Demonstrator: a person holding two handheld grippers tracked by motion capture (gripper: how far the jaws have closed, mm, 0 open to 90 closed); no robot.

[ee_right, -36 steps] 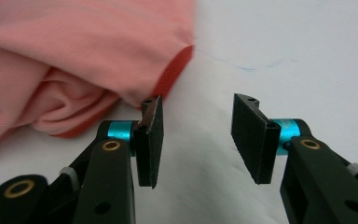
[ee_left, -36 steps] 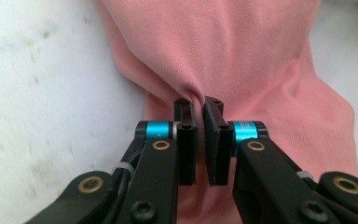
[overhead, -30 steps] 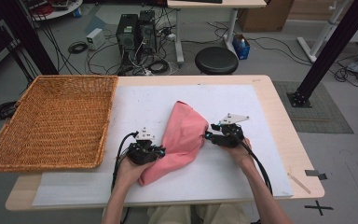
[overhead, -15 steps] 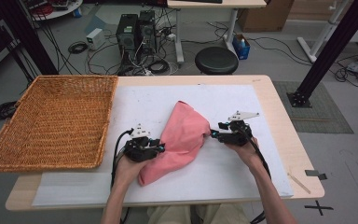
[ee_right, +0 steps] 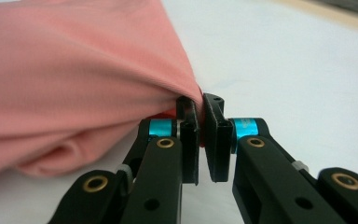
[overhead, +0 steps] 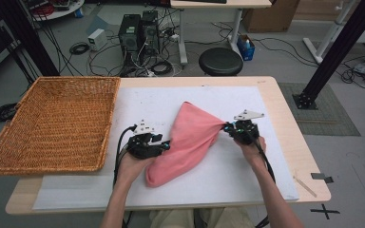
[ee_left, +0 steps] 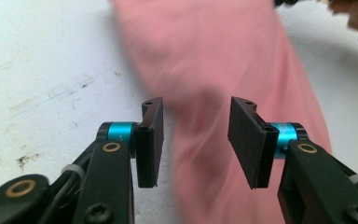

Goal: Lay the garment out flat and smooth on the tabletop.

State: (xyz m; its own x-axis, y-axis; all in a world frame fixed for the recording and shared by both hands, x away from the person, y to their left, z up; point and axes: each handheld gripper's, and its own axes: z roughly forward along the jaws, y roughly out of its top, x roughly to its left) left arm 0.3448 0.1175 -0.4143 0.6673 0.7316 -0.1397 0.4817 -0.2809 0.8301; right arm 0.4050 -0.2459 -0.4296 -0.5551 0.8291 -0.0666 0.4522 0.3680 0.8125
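A pink cloth [overhead: 190,142] lies crumpled across the middle of the white sheet, stretched toward its right corner. My right gripper [overhead: 228,127] is shut on that corner; in the right gripper view the cloth [ee_right: 74,79] is pinched between the two black pads [ee_right: 190,140] and pulled taut. My left gripper [overhead: 167,145] sits at the cloth's left edge, open. In the left gripper view its jaws stand wide apart over the pink cloth [ee_left: 223,70], with the left gripper [ee_left: 196,140] holding nothing.
A large wicker basket [overhead: 14,156] stands on the left part of the table. The white sheet [overhead: 247,180] covers the wooden tabletop [overhead: 304,156]. Beyond the table's far edge are a black stool [overhead: 221,61] and computer towers [overhead: 138,32] on the floor.
My right gripper has pulled the cloth's corner to the right, stretching it out. My left gripper has let go of the cloth's left edge and now stands open beside it.
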